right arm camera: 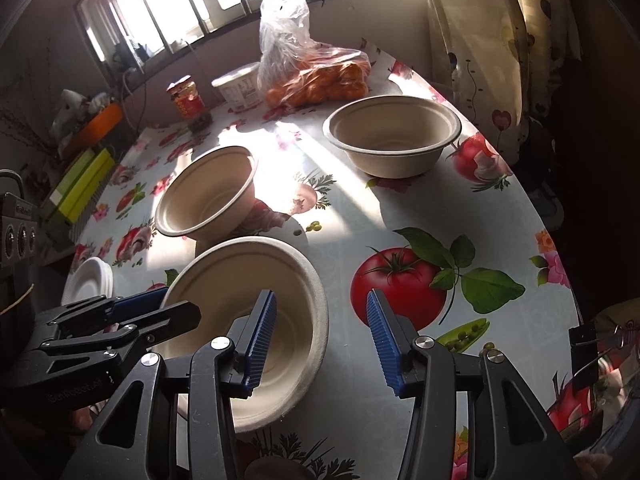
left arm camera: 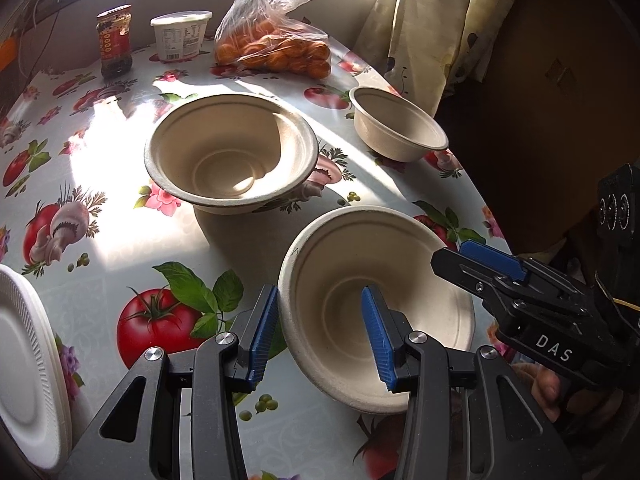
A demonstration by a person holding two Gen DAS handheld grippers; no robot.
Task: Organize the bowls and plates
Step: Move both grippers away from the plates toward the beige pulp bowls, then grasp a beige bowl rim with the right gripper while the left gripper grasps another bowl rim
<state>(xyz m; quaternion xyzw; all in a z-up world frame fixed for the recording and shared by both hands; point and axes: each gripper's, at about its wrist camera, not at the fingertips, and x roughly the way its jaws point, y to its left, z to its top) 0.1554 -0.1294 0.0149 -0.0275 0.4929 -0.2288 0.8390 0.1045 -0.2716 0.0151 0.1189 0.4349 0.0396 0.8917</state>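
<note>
The left gripper [left arm camera: 320, 336] stands with its jaws apart astride the near rim of the near bowl [left arm camera: 376, 308]: one blue pad [left arm camera: 262, 336] outside the wall, the other pad [left arm camera: 376, 340] inside the bowl. Whether the pads touch the wall cannot be told.

The right gripper [right arm camera: 320, 340] also has its jaws apart and holds nothing. In its own view one finger hangs over the near bowl's [right arm camera: 248, 320] right rim and the other over bare tablecloth by a printed tomato. From the left wrist view it [left arm camera: 480, 264] reaches in from the right at that bowl's right rim.

The near bowl sits by the table's [left arm camera: 120, 240] near edge. The middle bowl [left arm camera: 232, 152] rests tilted just behind it. The far bowl [left arm camera: 400, 124] stands upright near the right edge, apart from the others.

White plates [left arm camera: 24, 372] lie stacked at the near left edge. Along the far edge stand a jar [left arm camera: 115, 40], a tub [left arm camera: 182, 34] and a bag of oranges [left arm camera: 276, 40]. A curtain [left arm camera: 432, 20] hangs beyond the right edge.
</note>
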